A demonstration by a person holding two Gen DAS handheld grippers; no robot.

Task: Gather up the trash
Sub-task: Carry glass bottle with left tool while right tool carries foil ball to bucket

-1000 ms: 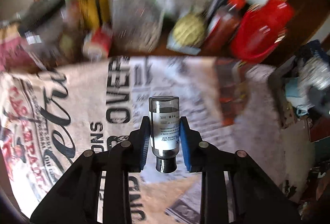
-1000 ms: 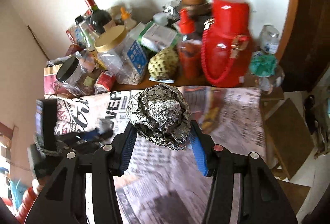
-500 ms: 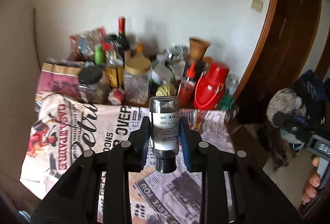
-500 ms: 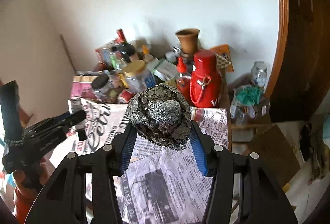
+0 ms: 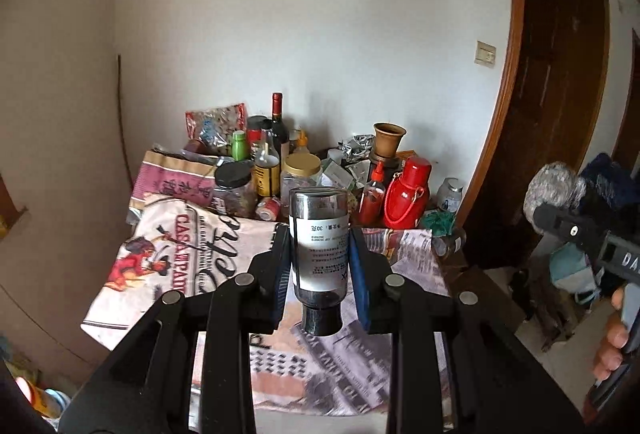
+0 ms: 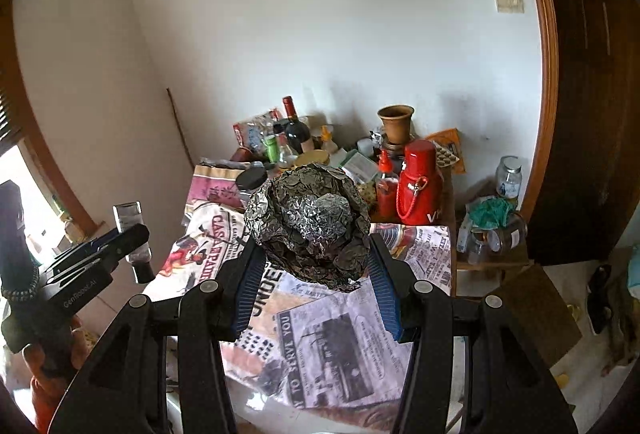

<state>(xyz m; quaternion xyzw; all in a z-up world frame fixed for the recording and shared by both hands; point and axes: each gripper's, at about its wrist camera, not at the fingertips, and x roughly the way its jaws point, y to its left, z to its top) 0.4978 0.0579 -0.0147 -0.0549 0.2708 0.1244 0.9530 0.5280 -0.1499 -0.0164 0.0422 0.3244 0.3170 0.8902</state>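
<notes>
The left gripper [image 5: 320,266] is found clamped on a small clear bottle [image 5: 319,254], which is carried cap-down at the centre of the left wrist view, its printed label facing the camera; the grip across the body is judged to keep the round bottle from rolling out between the blue pads [image 5: 359,274]. The same bottle and gripper are seen at the left edge of the right wrist view, held clear of the surface. The right gripper [image 6: 316,258] is pinched on a crumpled foil ball [image 6: 308,222], which bulges above and in front of the pads at the centre of that frame; the wider spread is judged to suit its bulk. Both pieces of trash are thus held in the air, neither touching the surface, and no bin is visible in either view, so the step in hand is judged to be carriage toward disposal. The surface [image 6: 340,346] is covered with newspaper-print cloth and appears bare in its near part. Along its far edge, against the white wall, a crowd of items is noted: a red flask [image 6: 420,182], a wine bottle [image 6: 296,126], a clay pot [image 6: 395,122] and several jars. A dark wooden door [image 5: 560,94] is recorded at the right of the frame.
</notes>
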